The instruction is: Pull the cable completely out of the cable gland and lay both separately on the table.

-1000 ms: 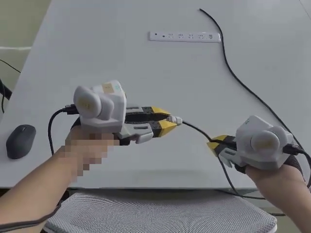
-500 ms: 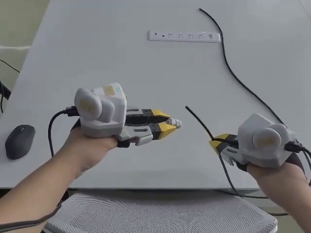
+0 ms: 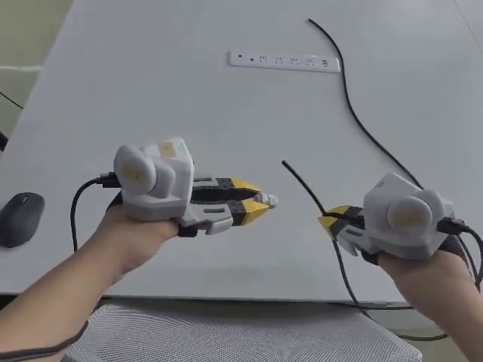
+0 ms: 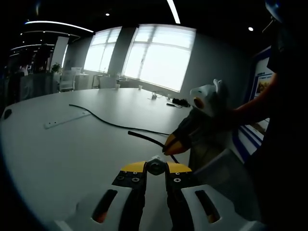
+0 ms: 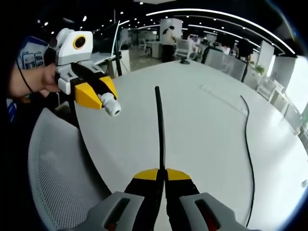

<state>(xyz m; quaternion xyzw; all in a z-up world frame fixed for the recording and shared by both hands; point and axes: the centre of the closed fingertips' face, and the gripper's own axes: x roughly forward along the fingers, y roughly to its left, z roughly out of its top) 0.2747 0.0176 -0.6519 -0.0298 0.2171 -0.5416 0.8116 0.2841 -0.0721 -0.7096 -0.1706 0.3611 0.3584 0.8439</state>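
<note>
Cable (image 3: pixel 300 184) out of gland (image 3: pixel 269 200), gap between them. Left gripper (image 3: pixel 259 203) pinches gland; right gripper (image 3: pixel 325 219) pinches cable, free end running straight ahead along its jaws. Both are held above table (image 3: pixel 189 98) near its front edge, gland left of cable.

Left gripper (image 3: pixel 259 205) and right gripper (image 3: pixel 326 220) match: pale grey-white bodies, black middle sections, yellow tips, and orange slots in the grey finger bases seen in the gripper views. Cable gland (image 3: pixel 269 200) is off-white, cable (image 3: pixel 300 183) is plain black, and the second lead (image 3: pixel 362 124) is black too. Table (image 3: pixel 151 98) is plain pale grey with no pattern, power strip (image 3: pixel 284 60) is white, mouse (image 3: pixel 19 219) is dark grey to black, and chair mesh (image 3: pixel 226 335) is grey with a fine net weave.
</note>
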